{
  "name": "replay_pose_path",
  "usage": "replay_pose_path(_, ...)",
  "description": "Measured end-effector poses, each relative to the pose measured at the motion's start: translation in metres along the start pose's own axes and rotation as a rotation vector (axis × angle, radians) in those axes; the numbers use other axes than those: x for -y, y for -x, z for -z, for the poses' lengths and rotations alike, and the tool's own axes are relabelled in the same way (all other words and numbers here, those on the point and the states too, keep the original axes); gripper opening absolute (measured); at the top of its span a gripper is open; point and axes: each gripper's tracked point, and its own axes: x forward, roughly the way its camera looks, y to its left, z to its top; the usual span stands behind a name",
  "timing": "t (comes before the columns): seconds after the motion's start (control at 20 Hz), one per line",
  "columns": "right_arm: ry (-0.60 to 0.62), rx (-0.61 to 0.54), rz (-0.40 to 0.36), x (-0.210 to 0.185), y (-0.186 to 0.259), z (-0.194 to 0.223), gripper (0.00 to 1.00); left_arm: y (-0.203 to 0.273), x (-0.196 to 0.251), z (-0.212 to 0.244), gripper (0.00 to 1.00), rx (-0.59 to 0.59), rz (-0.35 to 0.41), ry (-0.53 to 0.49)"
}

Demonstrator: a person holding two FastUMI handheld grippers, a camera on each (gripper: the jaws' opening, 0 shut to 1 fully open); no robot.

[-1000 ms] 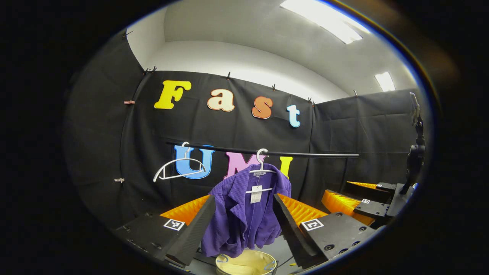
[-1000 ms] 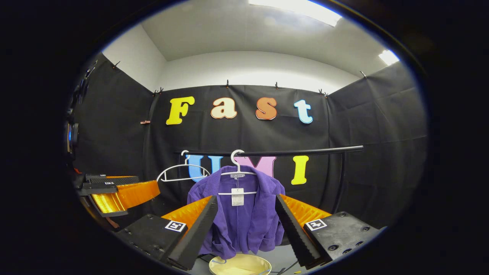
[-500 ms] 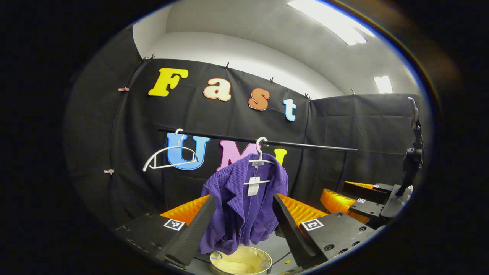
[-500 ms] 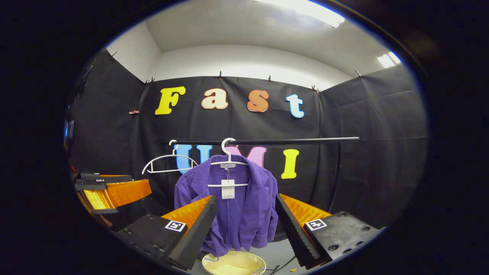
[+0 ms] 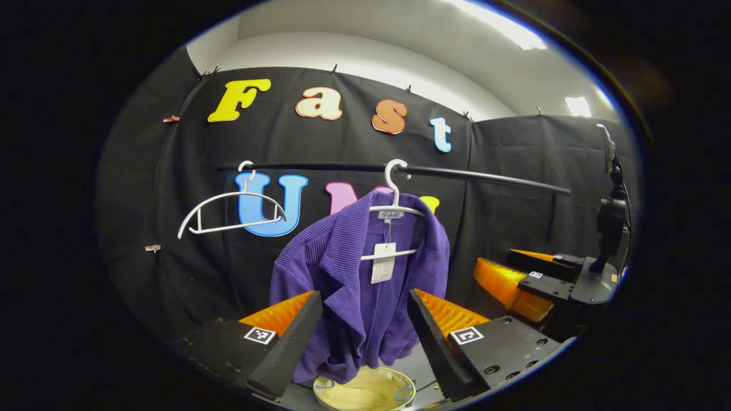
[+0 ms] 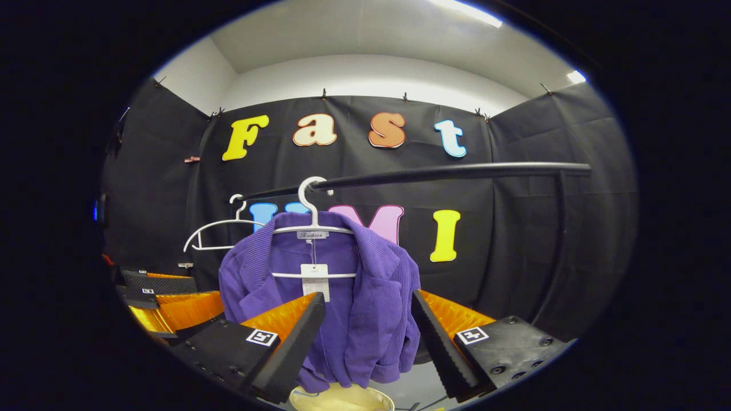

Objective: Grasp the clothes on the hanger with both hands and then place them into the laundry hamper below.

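On the black horizontal rail (image 5: pixel 485 177), a purple ribbed-knit cardigan (image 5: pixel 365 297) hung from a white plastic hanger (image 5: pixel 394 197), directly above a round cream-coloured laundry hamper (image 5: pixel 365 391); an empty white plastic hanger (image 5: pixel 228 205) hung beside it, apart. Risks, as judged: a pull on the cloth alone could drag the hanger off the rail, or snag a shoulder on the hanger arm; uneven grips could let one side slip and fall outside the hamper rim; the paper tag (image 5: pixel 382 269) could be pinched instead of the knit. Left tongs (image 5: pixel 365 319) stood wide open, cardigan hem seen between the fingers, no contact that could be told. Right tongs (image 6: pixel 368 325) likewise wide open, holding nothing, short of the cloth
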Motion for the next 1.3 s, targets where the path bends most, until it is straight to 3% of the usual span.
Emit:
replay_pose_path(0.05, -0.004, -0.023, -0.018, 0.003, -0.011, 0.009, 0.97, -0.011, -0.004, 0.003, 0.95, -0.001, -0.027, 0.001)
replay_pose_path(0.35, -0.032, -0.087, -0.110, 0.013, -0.067, 0.041, 0.98, -0.058, -0.014, 0.036, 0.95, -0.087, -0.141, 0.048)
replay_pose_path(0.65, -0.072, -0.154, -0.153, 0.022, -0.110, 0.071, 0.97, -0.095, -0.028, 0.045, 0.95, -0.099, -0.251, 0.043)
replay_pose_path(1.0, -0.112, -0.176, -0.235, 0.013, -0.147, 0.079, 0.98, -0.122, -0.034, 0.058, 0.95, -0.120, -0.328, 0.014)
replay_pose_path(1.3, -0.119, -0.154, -0.296, -0.003, -0.180, 0.078, 0.98, -0.146, -0.054, 0.049, 0.95, -0.082, -0.417, 0.062)
